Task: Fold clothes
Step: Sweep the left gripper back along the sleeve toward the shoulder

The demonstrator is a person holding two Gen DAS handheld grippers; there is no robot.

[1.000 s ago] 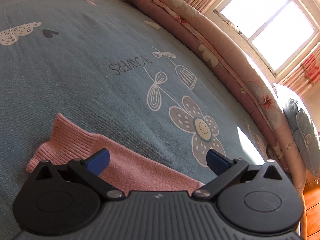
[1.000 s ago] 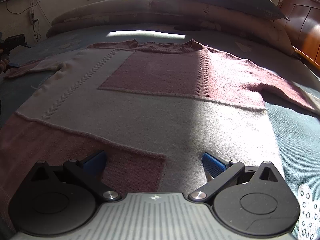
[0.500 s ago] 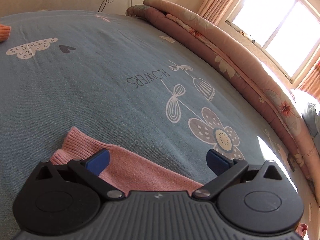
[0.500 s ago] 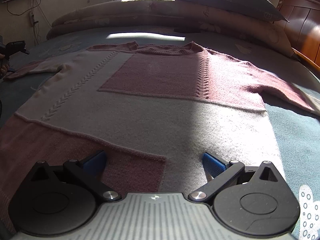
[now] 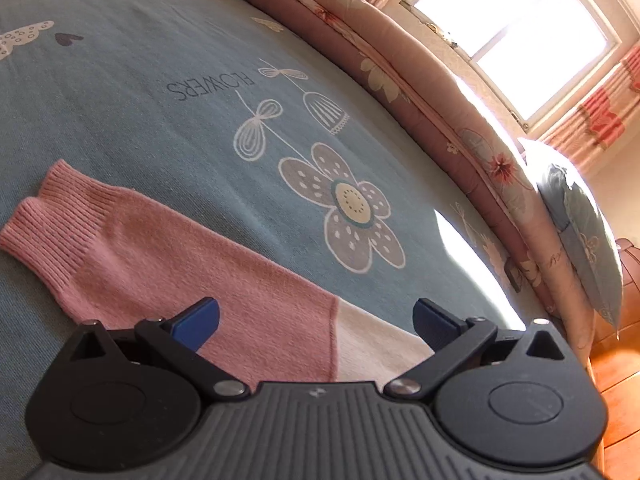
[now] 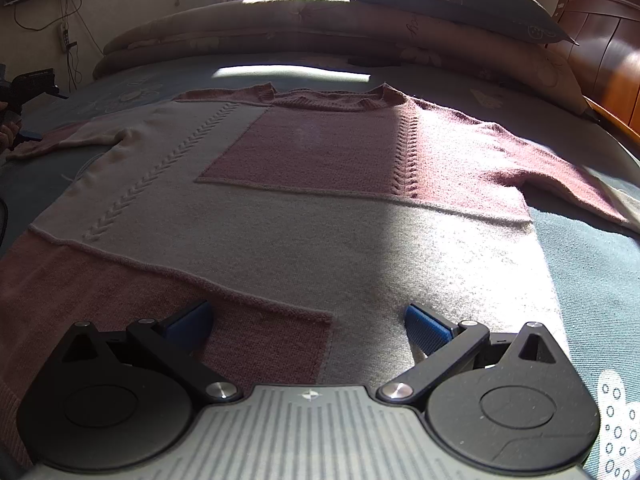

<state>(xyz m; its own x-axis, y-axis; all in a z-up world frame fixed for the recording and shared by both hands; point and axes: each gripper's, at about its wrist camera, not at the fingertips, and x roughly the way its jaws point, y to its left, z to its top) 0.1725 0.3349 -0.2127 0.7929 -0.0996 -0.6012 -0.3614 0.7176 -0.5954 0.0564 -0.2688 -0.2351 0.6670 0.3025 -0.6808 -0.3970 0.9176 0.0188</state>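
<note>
— How are the grippers set?
— The left gripper (image 5: 316, 316) is spread wide over the pink sleeve (image 5: 168, 256), nothing gripped; the right gripper (image 6: 308, 322) is equally wide over the sweater (image 6: 300, 216) hem.
— Where is the sweater laid?
— Flat across the bed sheet (image 5: 160, 92), collar toward the rolled quilt (image 6: 320, 28).
— What is advised?
— The cuff (image 5: 44, 208) should probably be pinched through both layers, then carried inward without dragging.

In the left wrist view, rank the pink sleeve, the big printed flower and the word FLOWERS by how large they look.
1. pink sleeve, though it lies nearest the camera
2. printed flower
3. word FLOWERS
</note>
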